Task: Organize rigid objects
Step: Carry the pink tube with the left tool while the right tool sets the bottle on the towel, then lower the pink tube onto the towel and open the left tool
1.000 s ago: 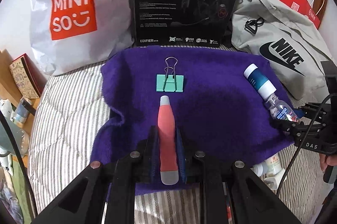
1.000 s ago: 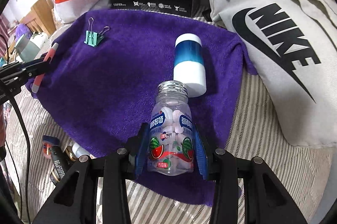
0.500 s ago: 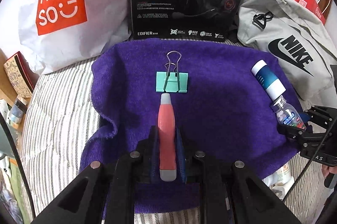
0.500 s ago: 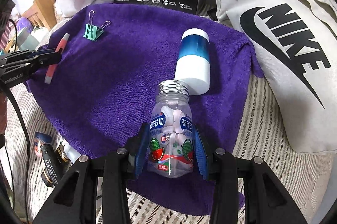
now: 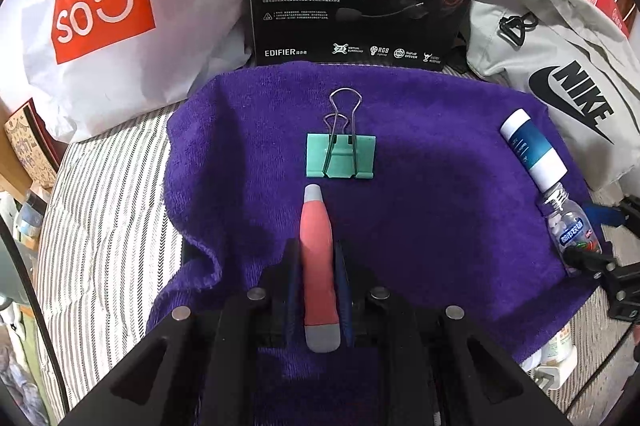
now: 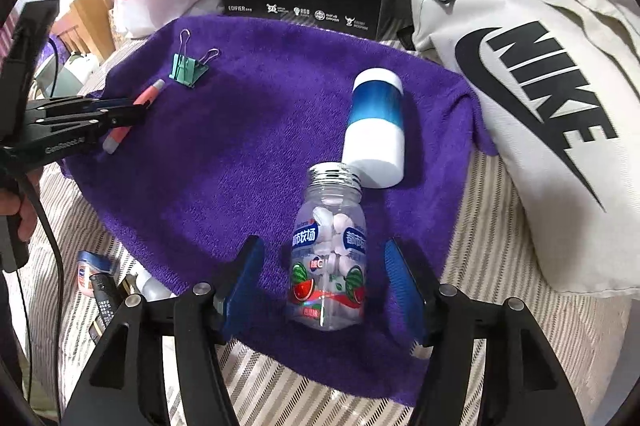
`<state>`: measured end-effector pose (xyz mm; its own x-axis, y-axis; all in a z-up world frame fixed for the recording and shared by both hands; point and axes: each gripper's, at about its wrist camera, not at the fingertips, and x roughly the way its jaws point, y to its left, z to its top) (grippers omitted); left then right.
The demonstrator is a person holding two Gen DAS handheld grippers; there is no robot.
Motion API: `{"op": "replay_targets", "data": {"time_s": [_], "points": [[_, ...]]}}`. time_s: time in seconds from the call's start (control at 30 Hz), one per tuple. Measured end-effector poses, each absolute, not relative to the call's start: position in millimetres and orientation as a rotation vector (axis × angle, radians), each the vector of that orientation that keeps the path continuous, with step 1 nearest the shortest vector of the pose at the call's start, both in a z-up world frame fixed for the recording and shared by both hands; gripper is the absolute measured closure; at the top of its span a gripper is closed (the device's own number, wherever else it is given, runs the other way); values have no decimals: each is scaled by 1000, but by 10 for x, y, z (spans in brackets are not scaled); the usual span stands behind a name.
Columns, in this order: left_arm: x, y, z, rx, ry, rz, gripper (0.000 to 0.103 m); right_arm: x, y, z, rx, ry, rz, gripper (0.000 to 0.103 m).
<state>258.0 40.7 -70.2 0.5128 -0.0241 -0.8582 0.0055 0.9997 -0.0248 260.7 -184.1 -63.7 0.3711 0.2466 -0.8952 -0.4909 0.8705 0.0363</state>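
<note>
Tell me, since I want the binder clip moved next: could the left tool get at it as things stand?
Probably not yet. The left tool is shut on the pink pen; the green binder clip lies unobstructed just ahead on the purple towel.

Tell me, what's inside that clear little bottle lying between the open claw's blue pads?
White tablets fill the clear bottle, showing through its wall above and around the watermelon label. The label hides those behind it. A silver cap closes the neck, which touches the blue-and-white bottle on the purple towel.
</note>
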Motion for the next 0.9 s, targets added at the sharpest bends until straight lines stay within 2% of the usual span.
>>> {"op": "replay_targets", "data": {"time_s": [0.37,0.47,0.53,0.6,0.73,0.9], "points": [[2558,360,-720,2,1018,-4,84,2460,-2034,-367,-191,1025,420,40],[2528,346,-715,-3,1025,-9,74,2367,-2115,-283,-159,1011,412,40],[2502,309,-721,-1,1031,-20,60,2301,-2159,-240,-144,1006,404,40],[2470,268,-724,9,1039,-8,54,2227,-2209,-203,-117,1005,392,40],[2350,257,-659,-6,1040,5,54,2024,-2310,-125,-63,1001,385,40],[2002,247,-458,-20,1004,10,54,1723,-2386,-63,-21,988,369,35]]}}
